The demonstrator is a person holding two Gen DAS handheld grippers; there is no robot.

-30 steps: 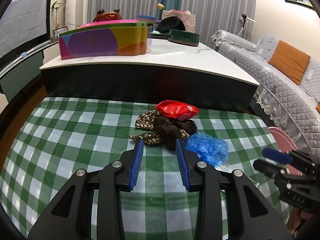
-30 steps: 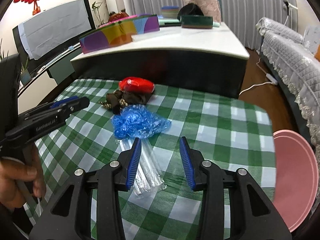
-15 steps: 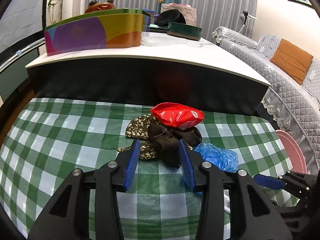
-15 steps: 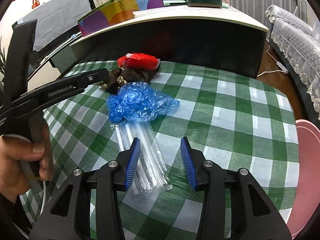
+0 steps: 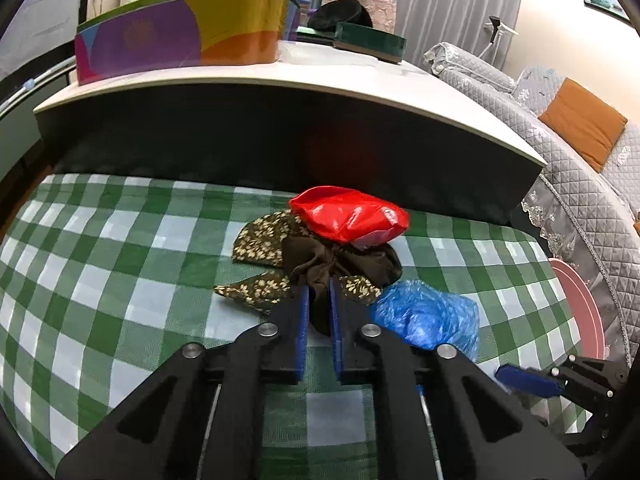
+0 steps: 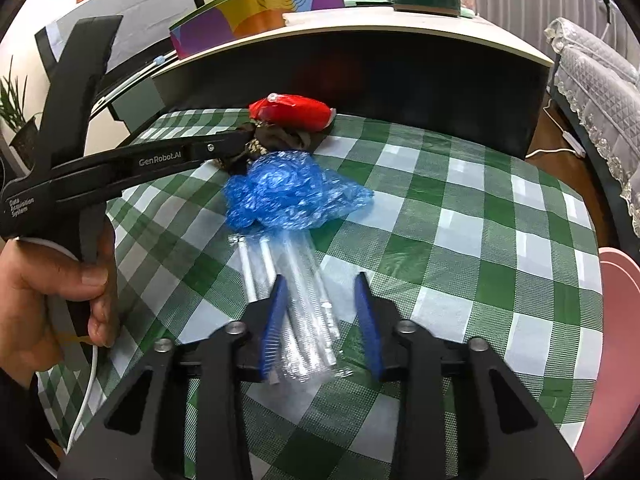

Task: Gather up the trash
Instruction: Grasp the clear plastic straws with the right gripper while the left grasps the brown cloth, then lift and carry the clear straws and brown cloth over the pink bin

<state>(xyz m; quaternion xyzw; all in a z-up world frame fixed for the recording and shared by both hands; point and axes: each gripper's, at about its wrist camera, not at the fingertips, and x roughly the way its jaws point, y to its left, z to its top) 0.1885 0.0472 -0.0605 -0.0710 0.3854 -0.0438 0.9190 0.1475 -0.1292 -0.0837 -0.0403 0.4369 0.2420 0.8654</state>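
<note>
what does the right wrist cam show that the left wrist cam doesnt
Only the right wrist view: a clear tube packet between the right gripper, whose jaws have just been closing but are apart here, and the person's hand holding the left gripper.

Only the left wrist view: an orange cushion on the sofa, and the left jaws, which have just been closing, pinching the dark cloth.

Both: the red bag, blue plastic bag, checked tablecloth, colourful box and pink plate.
</note>
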